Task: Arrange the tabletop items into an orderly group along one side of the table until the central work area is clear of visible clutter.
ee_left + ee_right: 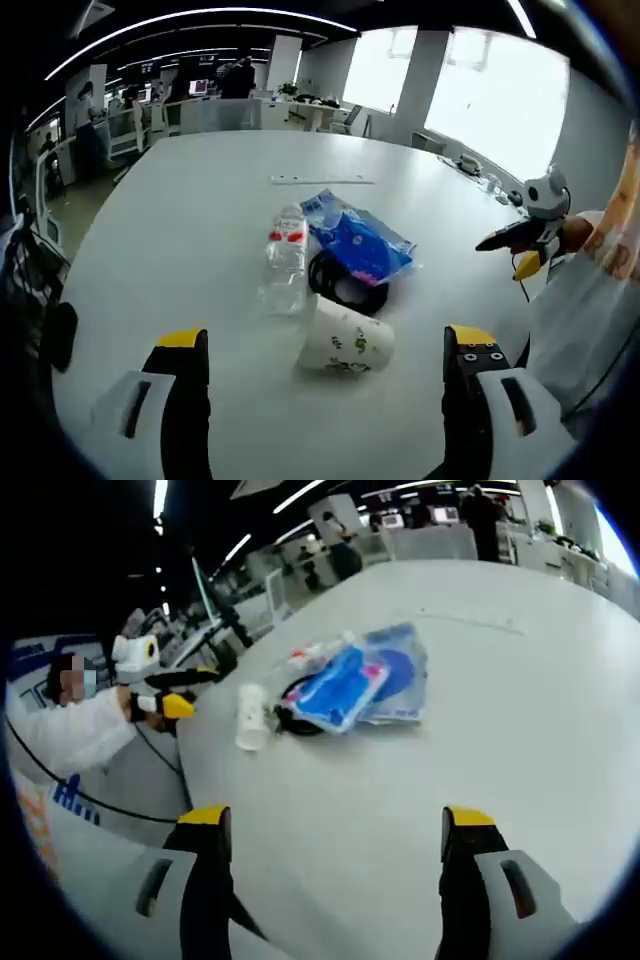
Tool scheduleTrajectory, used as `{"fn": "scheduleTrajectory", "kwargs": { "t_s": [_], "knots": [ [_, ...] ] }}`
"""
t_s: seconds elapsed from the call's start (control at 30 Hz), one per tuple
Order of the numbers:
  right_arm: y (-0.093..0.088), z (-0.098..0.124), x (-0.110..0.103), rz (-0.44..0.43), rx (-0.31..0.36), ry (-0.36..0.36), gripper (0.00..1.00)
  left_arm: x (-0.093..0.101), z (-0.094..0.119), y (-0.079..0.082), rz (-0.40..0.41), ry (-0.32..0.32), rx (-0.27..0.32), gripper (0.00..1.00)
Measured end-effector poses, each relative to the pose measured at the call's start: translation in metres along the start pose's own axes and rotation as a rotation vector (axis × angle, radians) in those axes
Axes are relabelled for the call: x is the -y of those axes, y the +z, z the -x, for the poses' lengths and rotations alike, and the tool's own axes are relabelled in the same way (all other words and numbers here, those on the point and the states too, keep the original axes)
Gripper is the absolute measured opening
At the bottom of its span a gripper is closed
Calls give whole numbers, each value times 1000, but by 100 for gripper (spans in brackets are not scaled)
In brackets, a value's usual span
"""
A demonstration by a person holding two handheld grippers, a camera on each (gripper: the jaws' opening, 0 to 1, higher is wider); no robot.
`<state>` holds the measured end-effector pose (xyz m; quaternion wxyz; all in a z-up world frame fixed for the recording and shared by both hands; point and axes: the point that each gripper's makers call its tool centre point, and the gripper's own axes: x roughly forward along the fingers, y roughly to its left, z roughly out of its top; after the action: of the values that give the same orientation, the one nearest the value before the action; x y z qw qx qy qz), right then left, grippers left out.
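In the left gripper view the left claw (325, 375) hangs spread wide and empty over the near part of the white table (180, 210), with the items bunched just ahead of it, well in from every edge. A paper cup (345, 342) printed with a green pattern lies on its side nearest the claw; behind it a clear, ribbed plastic bottle (284, 255) with a red label lies flat, touching a coil of black cable (345, 285) and a glossy, crinkled blue packet (358, 240). The right claw (520, 245) hovers beyond the table's right edge. In the right gripper view that claw (332, 870), also spread and empty, looks across the smooth table (520, 730) at the same cluster: cup (251, 715), cable (292, 720), packet (345, 688). By my reading nothing is sorted to a side yet, so the whole job remains.
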<state>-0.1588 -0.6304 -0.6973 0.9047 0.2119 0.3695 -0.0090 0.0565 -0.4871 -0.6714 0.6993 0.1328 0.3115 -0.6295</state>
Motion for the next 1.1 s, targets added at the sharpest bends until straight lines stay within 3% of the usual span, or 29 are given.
{"fn": "scheduleTrajectory", "kwargs": {
  "t_s": [0.67,1.1],
  "knots": [
    [-3,4,9,-46,7,-10,82,-4,-11,6,27,14,18,99],
    [-2,5,12,-62,15,-13,81,-12,-11,-9,-1,6,-18,100]
  ]
}}
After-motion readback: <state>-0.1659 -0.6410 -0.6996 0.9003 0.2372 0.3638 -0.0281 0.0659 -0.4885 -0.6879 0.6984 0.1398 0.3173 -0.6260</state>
